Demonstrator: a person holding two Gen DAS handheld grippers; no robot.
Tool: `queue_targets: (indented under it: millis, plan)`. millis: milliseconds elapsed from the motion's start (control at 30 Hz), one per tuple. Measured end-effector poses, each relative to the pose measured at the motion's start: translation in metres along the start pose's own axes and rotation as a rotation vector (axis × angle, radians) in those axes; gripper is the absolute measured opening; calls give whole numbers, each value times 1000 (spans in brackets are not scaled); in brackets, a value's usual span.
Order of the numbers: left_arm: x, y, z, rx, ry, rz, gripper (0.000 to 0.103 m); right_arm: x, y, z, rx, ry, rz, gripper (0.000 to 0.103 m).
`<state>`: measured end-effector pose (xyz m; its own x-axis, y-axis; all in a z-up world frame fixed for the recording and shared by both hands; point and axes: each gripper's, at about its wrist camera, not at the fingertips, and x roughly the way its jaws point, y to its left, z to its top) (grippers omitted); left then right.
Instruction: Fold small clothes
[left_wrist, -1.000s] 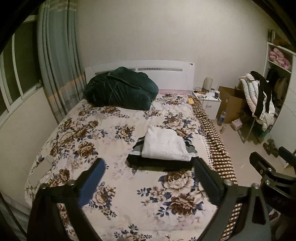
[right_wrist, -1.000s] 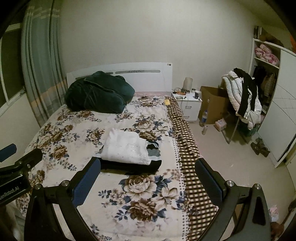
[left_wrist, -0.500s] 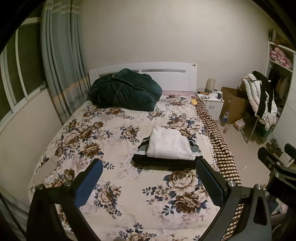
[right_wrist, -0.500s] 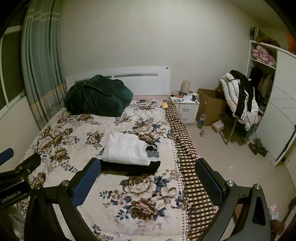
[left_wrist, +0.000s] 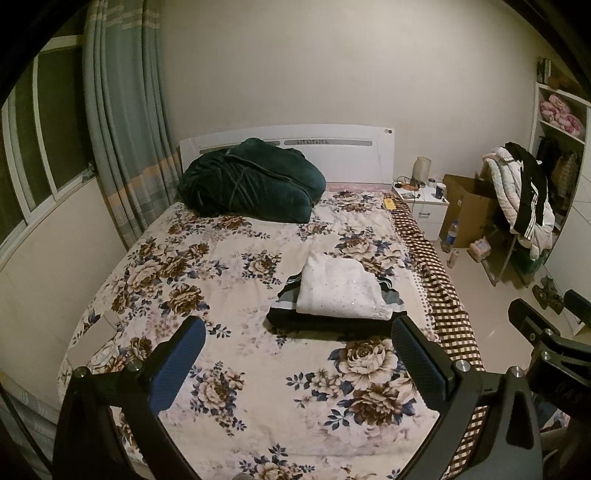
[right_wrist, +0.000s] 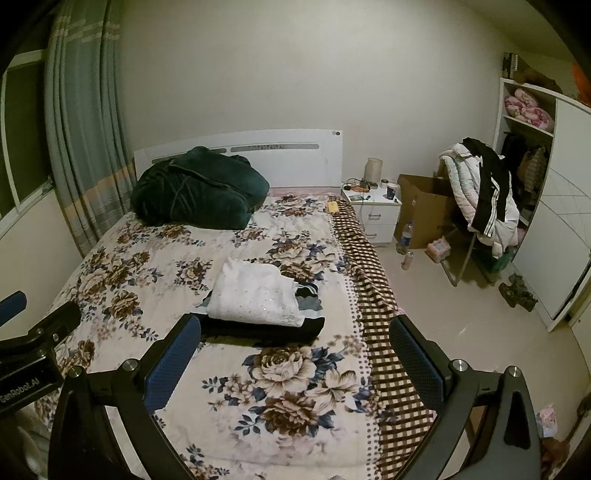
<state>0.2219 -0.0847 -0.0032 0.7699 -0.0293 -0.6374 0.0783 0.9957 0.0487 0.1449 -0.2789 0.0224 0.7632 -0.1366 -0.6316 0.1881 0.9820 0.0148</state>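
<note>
A folded white garment (left_wrist: 341, 290) lies on top of a folded dark garment (left_wrist: 332, 322) in a small stack on the floral bedspread (left_wrist: 229, 295). The stack also shows in the right wrist view, white piece (right_wrist: 255, 293) over black piece (right_wrist: 266, 328). My left gripper (left_wrist: 297, 360) is open and empty, held above the bed short of the stack. My right gripper (right_wrist: 295, 358) is open and empty, also short of the stack. Each gripper shows at the edge of the other's view.
A dark green bundled blanket (left_wrist: 251, 182) sits by the white headboard (left_wrist: 332, 138). A checkered blanket (right_wrist: 373, 295) hangs off the bed's right side. A nightstand (right_wrist: 373, 206), cardboard box (right_wrist: 424, 206), clothes-laden chair (right_wrist: 480, 199) and wardrobe (right_wrist: 554, 206) stand on the right. Curtain and window are on the left.
Both grippers have pulled back and risen from the bed; the stack appears smaller and farther. Both stay open and empty. The clothes have not moved.
</note>
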Motion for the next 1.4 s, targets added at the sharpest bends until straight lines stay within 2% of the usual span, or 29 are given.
queue_targets:
  millis: [1400]
  plan:
    - [-14,8,4,-12,-7,17,103,0,13,9,-7,-2,22,103]
